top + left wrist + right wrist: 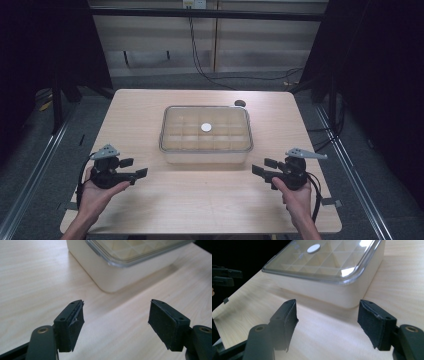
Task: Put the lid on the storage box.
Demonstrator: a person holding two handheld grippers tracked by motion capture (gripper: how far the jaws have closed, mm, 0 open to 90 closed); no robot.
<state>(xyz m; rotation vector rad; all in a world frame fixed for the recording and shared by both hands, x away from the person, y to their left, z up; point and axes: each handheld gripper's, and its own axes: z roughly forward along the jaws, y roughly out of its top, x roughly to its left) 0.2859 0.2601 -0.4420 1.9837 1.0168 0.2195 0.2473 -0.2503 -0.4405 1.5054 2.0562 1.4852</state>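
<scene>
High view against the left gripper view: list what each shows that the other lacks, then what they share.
High view alone: the round white disc on the lid, both hands, the right gripper, the small dark round hole in the tabletop. Left gripper view alone: the left gripper's worn, peeling pads. Shared: the cream box with its clear lid and the pale wooden table.

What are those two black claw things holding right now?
Nothing. The left gripper and right gripper both stand open and empty, short of the lidded box on the table.
</scene>
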